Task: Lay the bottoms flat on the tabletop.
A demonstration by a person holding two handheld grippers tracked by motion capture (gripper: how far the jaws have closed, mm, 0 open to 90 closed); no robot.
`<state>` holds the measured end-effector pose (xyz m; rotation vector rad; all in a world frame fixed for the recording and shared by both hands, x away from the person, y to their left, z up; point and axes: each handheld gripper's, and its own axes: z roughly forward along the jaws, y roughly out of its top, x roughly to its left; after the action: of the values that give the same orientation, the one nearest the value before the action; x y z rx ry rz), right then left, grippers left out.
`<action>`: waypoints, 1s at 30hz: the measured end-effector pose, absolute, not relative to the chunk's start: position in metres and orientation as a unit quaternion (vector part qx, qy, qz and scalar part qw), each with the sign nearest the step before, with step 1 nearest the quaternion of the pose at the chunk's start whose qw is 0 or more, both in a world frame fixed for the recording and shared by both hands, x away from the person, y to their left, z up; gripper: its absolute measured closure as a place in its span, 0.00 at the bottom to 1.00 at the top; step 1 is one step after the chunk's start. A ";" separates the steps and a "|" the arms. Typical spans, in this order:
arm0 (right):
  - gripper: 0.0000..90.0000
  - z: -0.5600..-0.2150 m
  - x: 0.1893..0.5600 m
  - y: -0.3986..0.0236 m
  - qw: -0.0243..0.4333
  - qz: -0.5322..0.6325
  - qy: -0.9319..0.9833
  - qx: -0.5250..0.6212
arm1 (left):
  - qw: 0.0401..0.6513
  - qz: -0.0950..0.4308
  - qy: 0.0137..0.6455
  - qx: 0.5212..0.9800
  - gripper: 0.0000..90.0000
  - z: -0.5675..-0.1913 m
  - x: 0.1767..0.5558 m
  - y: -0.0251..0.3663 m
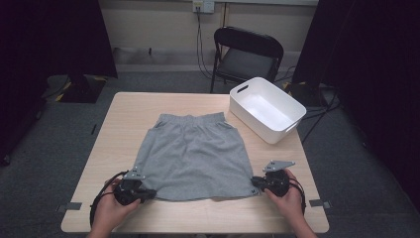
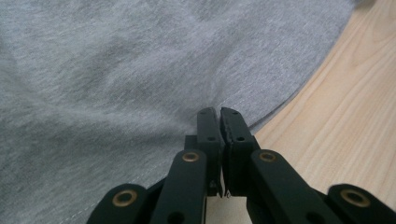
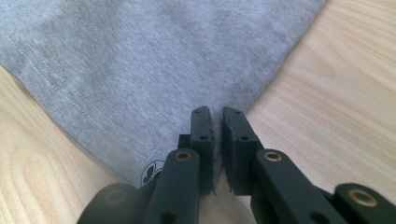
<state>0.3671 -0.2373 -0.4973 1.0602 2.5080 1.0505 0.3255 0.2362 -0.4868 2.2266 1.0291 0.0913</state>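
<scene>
A pair of grey shorts (image 1: 195, 153) lies flat on the wooden table (image 1: 124, 119), waistband at the far side and hem toward me. My left gripper (image 1: 148, 193) is at the near left corner of the hem, shut on the grey shorts; in the left gripper view the cloth (image 2: 116, 70) runs in between its closed jaws (image 2: 219, 114). At the near right corner my right gripper (image 1: 255, 184) is shut on the shorts too. In the right gripper view its jaws (image 3: 217, 114) pinch the fabric (image 3: 140, 56) near a small printed logo (image 3: 152, 172).
A white plastic bin (image 1: 250, 121) stands at the table's far right corner. A black folding chair (image 1: 247, 49) is behind the table. Bare wood lies to the left of the shorts and along the near edge.
</scene>
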 end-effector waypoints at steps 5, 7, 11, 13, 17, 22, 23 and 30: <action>0.95 -0.496 0.365 -0.238 0.115 0.352 0.858 0.356 | 0.335 0.032 0.396 0.854 0.97 -0.487 0.325 0.237; 0.95 -0.495 0.364 -0.239 0.115 0.348 0.860 0.355 | 0.336 0.030 0.397 0.853 0.97 -0.487 0.325 0.238; 0.96 -0.495 0.363 -0.244 0.107 0.347 0.860 0.359 | 0.340 0.029 0.397 0.852 0.97 -0.485 0.324 0.239; 0.96 -0.494 0.362 -0.245 0.106 0.344 0.861 0.360 | 0.346 0.029 0.399 0.848 0.97 -0.485 0.324 0.240; 0.96 -0.494 0.362 -0.247 0.100 0.345 0.860 0.361 | 0.347 0.024 0.400 0.848 0.97 -0.485 0.323 0.241; 0.96 -0.493 0.361 -0.248 0.100 0.339 0.865 0.357 | 0.348 0.024 0.398 0.848 0.97 -0.486 0.323 0.241; 0.97 -0.493 0.360 -0.249 0.100 0.336 0.867 0.355 | 0.347 0.023 0.396 0.850 0.97 -0.485 0.323 0.241; 0.95 -0.491 0.360 -0.254 0.086 0.332 0.867 0.361 | 0.366 0.017 0.396 0.842 0.95 -0.483 0.322 0.242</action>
<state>0.3597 -0.2543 -0.4910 1.0770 2.5844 0.9894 0.3219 0.2422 -0.4826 2.1654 1.0180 0.0436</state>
